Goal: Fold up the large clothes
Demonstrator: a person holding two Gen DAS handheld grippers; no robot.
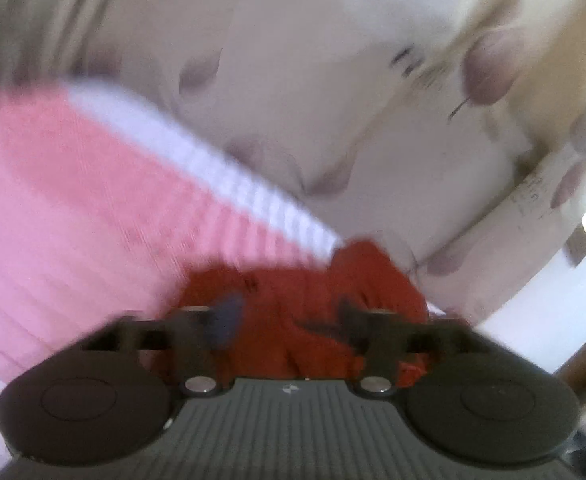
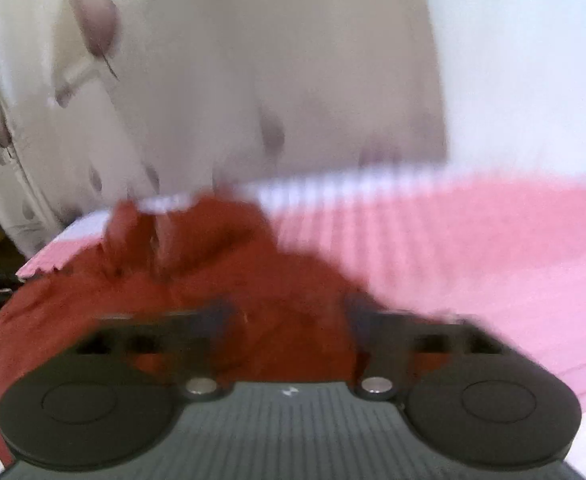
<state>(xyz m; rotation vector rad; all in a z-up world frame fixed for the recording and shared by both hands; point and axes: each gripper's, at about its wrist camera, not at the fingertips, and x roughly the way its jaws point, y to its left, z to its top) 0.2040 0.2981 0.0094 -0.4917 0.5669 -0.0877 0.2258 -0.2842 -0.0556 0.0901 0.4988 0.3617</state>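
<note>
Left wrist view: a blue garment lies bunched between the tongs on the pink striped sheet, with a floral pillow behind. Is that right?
Not quite: the garment is red, not blue, as the left wrist view shows and the right wrist view confirms. The rest holds: it is bunched between the left tongs on the pink striped sheet, with the floral pillow behind.

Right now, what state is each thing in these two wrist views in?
Red cloth garment: crumpled in a bunch, not folded flat, lying on the pink sheet.
Pink ribbed sheet with white border: spread flat under the garment.
Left gripper: fingers apart, red cloth between them; grip unclear from blur.
Right gripper: fingers apart over red cloth; grip unclear.
</note>
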